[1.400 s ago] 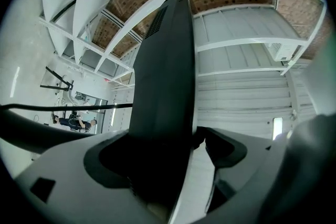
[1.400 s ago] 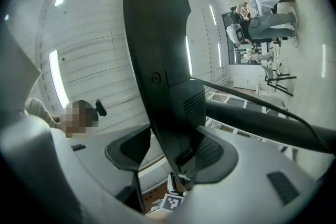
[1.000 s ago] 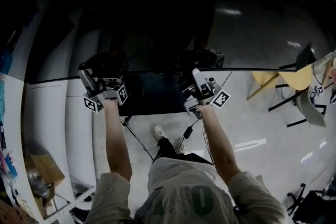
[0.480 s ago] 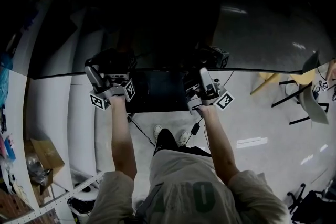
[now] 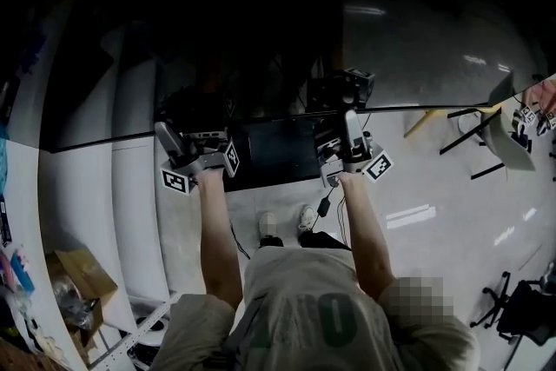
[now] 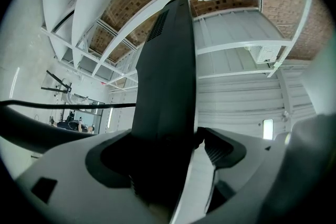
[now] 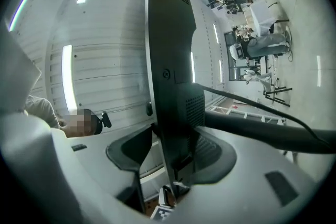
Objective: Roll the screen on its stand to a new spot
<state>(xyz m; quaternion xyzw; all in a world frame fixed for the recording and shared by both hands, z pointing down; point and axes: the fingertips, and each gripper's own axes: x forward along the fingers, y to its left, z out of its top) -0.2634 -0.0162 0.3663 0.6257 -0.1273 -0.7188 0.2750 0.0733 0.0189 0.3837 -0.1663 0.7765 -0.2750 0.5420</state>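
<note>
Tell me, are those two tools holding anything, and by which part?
Yes. The left tool and the right tool each clamp the big screen by its lower edge.

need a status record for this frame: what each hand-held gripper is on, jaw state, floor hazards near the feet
object: screen, edge-on between both sets of jaws
left hand-held gripper: shut on the screen's edge
right hand-held gripper: jaws have just been closing; pads on the screen
floor: cable trailing beside the person's shoes
stand base: not made out in these views
</note>
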